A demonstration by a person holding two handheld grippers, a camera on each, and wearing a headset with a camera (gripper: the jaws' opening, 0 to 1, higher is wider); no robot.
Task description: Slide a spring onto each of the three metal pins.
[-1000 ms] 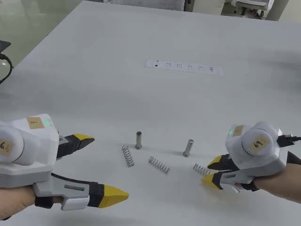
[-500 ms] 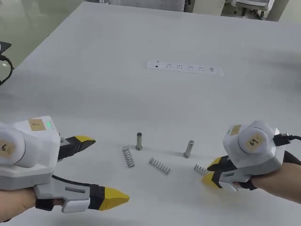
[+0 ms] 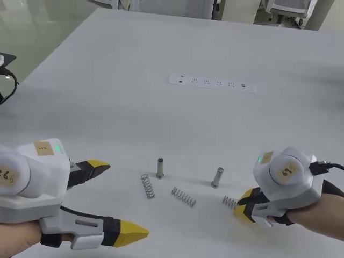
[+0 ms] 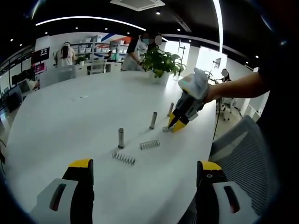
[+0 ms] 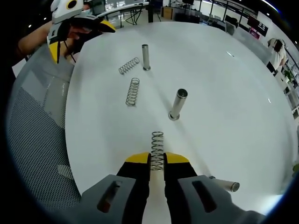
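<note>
Two metal pins [image 3: 160, 167] [image 3: 217, 177] stand upright on the white table [image 3: 161, 113]. A third pin [image 5: 226, 185] lies beside my right gripper. My right gripper [image 5: 157, 161] is shut on the near end of a spring [image 5: 157, 142], which lies flat and points toward the nearer upright pin [image 5: 178, 104]. In the head view the same gripper [image 3: 244, 207] holds that spring [image 3: 229, 201] at the right. Two loose springs [image 3: 147, 185] [image 3: 183, 196] lie in front of the pins. My left gripper [image 3: 115, 199] hovers wide open at the lower left, holding nothing.
A white power strip [image 3: 212, 82] lies farther back on the table. A black cable [image 3: 5, 75] hangs off the left edge. A grey mesh chair [image 4: 243, 154] stands at the near table edge. People and a plant [image 4: 159, 60] are far behind.
My right gripper's jaws have drawn together on the end of the spring. The left gripper has barely moved. The head camera has shifted a little.
</note>
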